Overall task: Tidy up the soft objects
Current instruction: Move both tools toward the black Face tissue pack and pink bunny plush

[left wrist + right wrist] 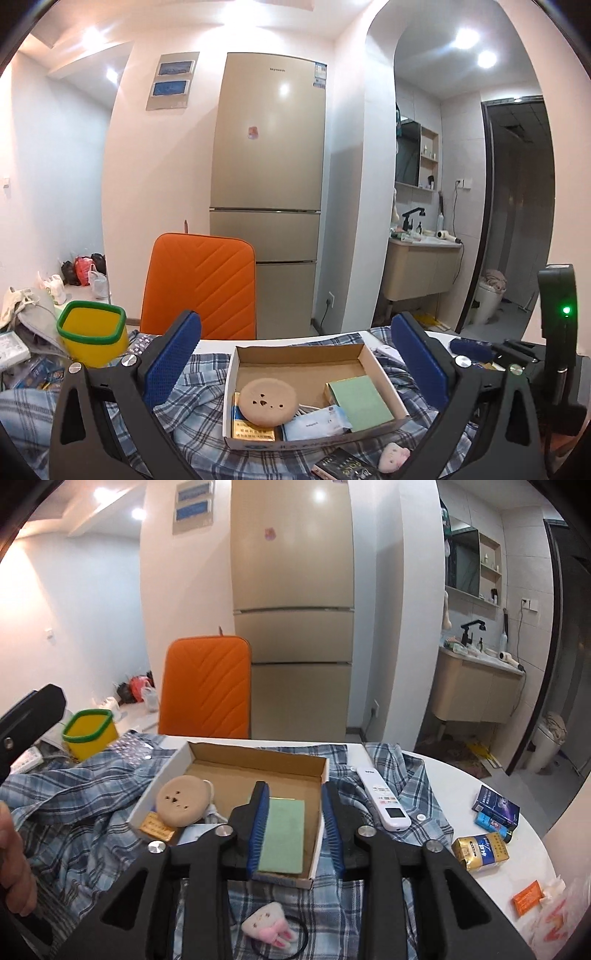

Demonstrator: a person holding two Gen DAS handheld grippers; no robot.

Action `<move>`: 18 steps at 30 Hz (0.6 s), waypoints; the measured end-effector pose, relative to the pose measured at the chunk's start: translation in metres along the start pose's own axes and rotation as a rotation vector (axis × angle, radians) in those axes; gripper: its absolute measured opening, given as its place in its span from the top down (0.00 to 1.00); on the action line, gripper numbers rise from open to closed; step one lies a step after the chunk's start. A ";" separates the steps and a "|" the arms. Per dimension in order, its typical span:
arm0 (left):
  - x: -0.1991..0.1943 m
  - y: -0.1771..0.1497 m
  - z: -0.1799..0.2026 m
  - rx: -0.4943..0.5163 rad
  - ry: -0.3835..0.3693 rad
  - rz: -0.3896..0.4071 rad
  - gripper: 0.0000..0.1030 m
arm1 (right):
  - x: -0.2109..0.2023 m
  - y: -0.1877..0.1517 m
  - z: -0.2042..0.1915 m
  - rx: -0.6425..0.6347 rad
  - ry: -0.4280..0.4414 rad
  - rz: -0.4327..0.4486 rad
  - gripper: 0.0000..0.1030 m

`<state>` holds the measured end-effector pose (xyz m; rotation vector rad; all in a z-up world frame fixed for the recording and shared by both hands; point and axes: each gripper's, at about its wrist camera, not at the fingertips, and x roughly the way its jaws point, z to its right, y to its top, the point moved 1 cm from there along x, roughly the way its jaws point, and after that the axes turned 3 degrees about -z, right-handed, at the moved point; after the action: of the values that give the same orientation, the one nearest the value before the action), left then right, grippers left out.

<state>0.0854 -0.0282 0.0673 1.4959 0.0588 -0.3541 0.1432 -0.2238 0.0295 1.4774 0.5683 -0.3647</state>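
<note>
Two grippers over the cardboard box [255, 766].
Left gripper [295, 363]: fingers wide apart before the box. Right gripper [295, 827]: fingers apart, straddling the green sponge [282, 834] inside.

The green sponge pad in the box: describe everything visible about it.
The green sponge pad is a flat, matte pale-green rectangle lying in the near right corner of the open cardboard box, over a gold-edged item. The right gripper straddles it, jaws apart, its left pad along the sponge's edge.
</note>
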 end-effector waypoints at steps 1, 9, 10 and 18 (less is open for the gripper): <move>-0.003 -0.001 0.001 0.000 -0.001 0.005 0.01 | -0.007 -0.002 -0.001 -0.008 -0.004 0.026 0.44; -0.026 -0.024 0.006 -0.001 0.006 0.027 0.01 | -0.038 -0.019 -0.003 -0.022 -0.005 0.128 0.26; -0.028 -0.029 0.006 -0.005 0.004 0.028 0.01 | -0.040 -0.022 -0.002 -0.018 -0.007 0.135 0.26; -0.029 -0.049 0.007 0.003 0.024 0.039 0.01 | -0.047 -0.039 0.009 -0.003 -0.045 0.175 0.25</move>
<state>0.0439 -0.0315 0.0276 1.5022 0.0480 -0.3046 0.0844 -0.2405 0.0237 1.4998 0.3998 -0.2593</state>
